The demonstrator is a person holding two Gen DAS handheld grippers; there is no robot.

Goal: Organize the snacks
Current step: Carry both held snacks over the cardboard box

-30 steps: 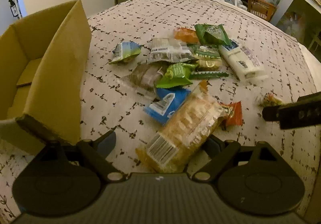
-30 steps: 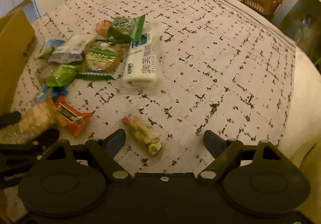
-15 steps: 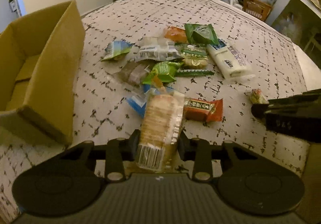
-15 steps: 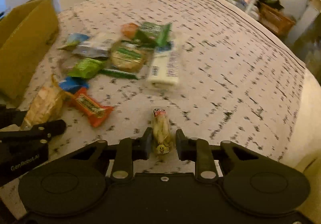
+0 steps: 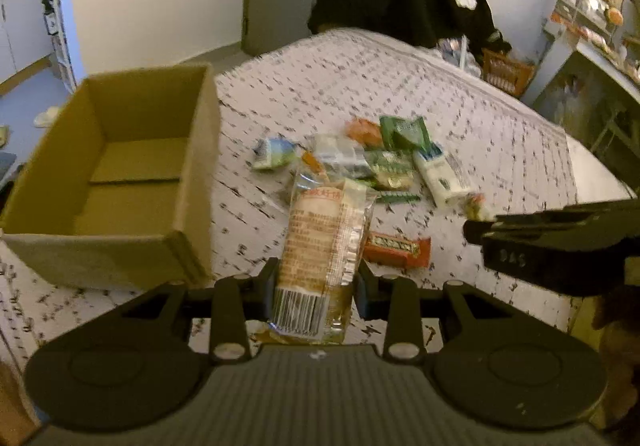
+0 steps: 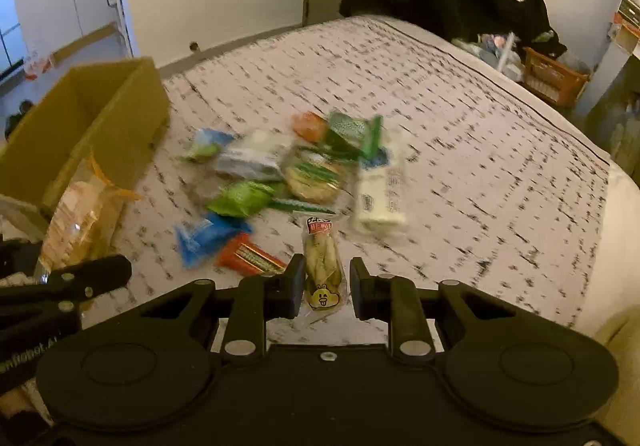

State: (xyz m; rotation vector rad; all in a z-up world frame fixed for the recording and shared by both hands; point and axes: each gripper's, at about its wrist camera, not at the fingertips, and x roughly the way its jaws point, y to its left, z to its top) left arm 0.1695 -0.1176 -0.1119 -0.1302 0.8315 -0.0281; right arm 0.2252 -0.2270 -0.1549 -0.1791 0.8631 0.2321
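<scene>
Box (image 5: pixel 120 182) with bare cardboard floor

We can read very little here. On the side of the right gripper (image 5: pixel 520 242), which shows to the right of the left gripper's jaws, stamped characters look like "DAS", though blur makes us unsure. On the left gripper (image 6: pixel 36 346), seen low to the left of the right gripper's jaws, white letters read "nfiobot.A", cut off at the frame edge. The cracker packet (image 5: pixel 320 250) clamped between the left jaws carries a barcode at its near end and red Chinese print that we cannot make out. The small snack pouch (image 6: pixel 322 266) between the right jaws has a red label, unreadable, and a cartoon face.
</scene>
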